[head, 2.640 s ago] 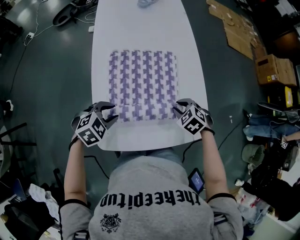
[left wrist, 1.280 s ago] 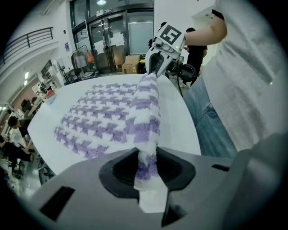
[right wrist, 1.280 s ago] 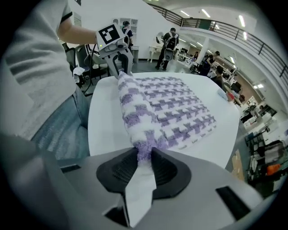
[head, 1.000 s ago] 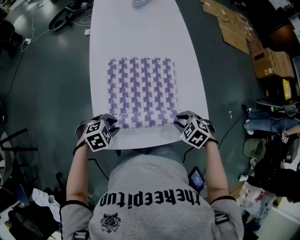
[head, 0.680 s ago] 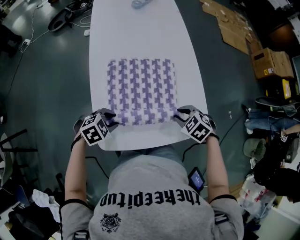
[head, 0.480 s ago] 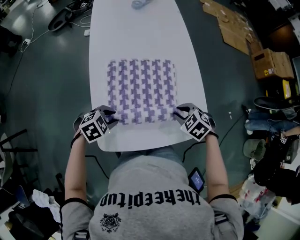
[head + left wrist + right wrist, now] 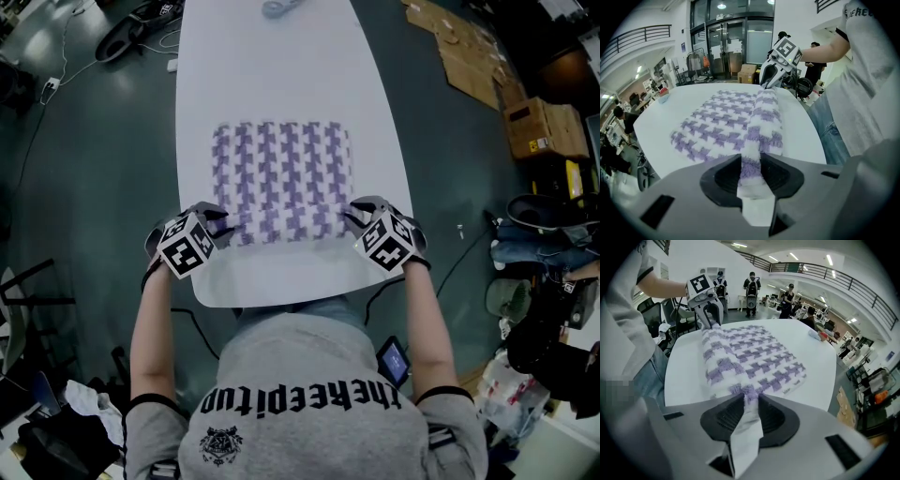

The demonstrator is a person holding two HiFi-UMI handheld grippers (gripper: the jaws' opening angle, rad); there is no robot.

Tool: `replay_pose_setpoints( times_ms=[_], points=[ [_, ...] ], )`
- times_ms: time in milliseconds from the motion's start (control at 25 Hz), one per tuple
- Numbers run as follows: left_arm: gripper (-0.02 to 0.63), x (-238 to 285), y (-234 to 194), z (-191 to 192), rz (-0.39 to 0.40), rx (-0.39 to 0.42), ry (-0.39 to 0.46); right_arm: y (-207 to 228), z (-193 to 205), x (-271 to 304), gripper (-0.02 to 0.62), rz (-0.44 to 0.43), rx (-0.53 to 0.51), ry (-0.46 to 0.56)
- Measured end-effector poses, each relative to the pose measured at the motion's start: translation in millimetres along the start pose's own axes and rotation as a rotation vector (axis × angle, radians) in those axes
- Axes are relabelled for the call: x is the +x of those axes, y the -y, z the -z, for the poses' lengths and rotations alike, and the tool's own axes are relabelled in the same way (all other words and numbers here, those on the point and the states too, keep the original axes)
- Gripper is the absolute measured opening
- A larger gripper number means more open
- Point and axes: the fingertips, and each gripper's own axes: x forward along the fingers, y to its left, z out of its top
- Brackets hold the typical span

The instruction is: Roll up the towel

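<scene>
Both the left gripper (image 7: 217, 228) and right gripper (image 7: 352, 217) pinch the purple houndstooth towel's (image 7: 281, 169) rolled near edge on the white table (image 7: 281, 56).

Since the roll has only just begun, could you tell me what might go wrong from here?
1. The left tongs and right tongs pinch the houndstooth towel only at the two ends of its rolled edge. The unsupported middle could sag and loosen the roll.
2. Nothing pins the flat part, so it might slide along the smooth white table instead of winding.
3. If one hand leads, the roll could turn crooked.
</scene>
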Motion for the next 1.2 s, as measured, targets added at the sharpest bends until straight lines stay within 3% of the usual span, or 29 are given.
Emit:
replay_pose_setpoints(
  times_ms=[480,760,1040,1200],
  points=[
    [0.128,-42.9,-6.2,-35.1,-0.123,0.060,0.128,16.1,-2.5,12.7,0.092,0.024,0.012,-0.024],
    [0.230,-0.1,26.3,-2.1,-0.067,0.166,-0.069,20.1,-8.0,11.0,0.092,0.051,0.012,-0.003],
    [0.230,15.8,17.3,3.4,-0.104,0.152,-0.106,18.2,-19.5,-17.7,0.092,0.066,-0.015,0.060],
    [0.230,17.9,14.8,5.1,-0.122,0.160,-0.123,-9.8,-14.9,-24.0,0.144,-0.002,-0.110,0.049]
  ],
)
